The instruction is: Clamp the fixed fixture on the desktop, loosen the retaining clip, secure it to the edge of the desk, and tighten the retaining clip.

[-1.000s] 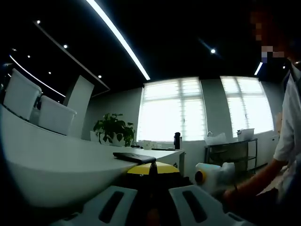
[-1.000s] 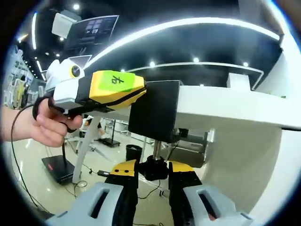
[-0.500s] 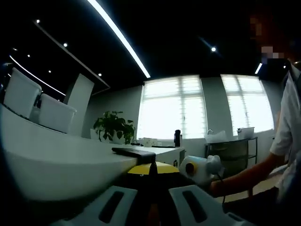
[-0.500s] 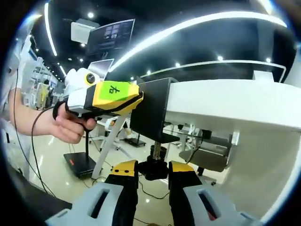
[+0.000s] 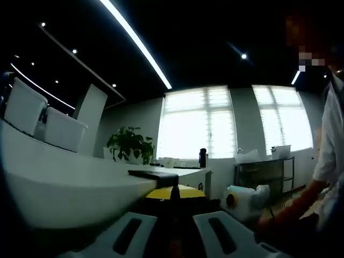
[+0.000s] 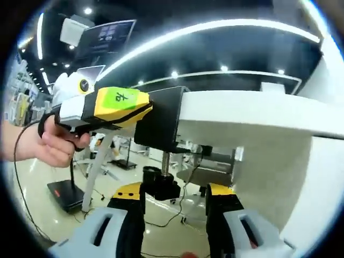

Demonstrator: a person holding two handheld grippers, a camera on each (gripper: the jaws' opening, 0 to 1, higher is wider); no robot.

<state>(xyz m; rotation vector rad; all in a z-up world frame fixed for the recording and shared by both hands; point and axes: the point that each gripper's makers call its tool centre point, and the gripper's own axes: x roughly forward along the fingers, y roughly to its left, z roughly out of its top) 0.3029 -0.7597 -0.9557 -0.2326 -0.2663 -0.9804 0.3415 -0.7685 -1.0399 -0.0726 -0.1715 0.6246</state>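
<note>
The black clamp fixture (image 6: 161, 121) hooks over the edge of the white desk (image 6: 252, 110). Its threaded screw hangs below and ends in a black knob (image 6: 159, 188). My left gripper (image 6: 141, 110), yellow with a green label and held by a hand, is shut on the fixture's side. In the left gripper view its jaws (image 5: 174, 194) stand close together at the fixture's flat top plate (image 5: 153, 176) on the desk (image 5: 59, 183). My right gripper (image 6: 174, 196) is open, and the knob sits between its jaws, nearer the left one. Its white body (image 5: 244, 200) shows at lower right.
White bins (image 5: 63, 130) and a potted plant (image 5: 129, 146) stand on the desk's far side. A rolling cart (image 5: 263, 172) is by the bright windows. Under the desk are a leg (image 6: 99, 161) and a floor stand (image 6: 67, 193). A person's sleeve (image 5: 329, 145) is at the right.
My right gripper's jaws have spread apart and let go of the knob, which now sits off-centre to the left. The right gripper's body has dropped back to the lower right in the left gripper view.
</note>
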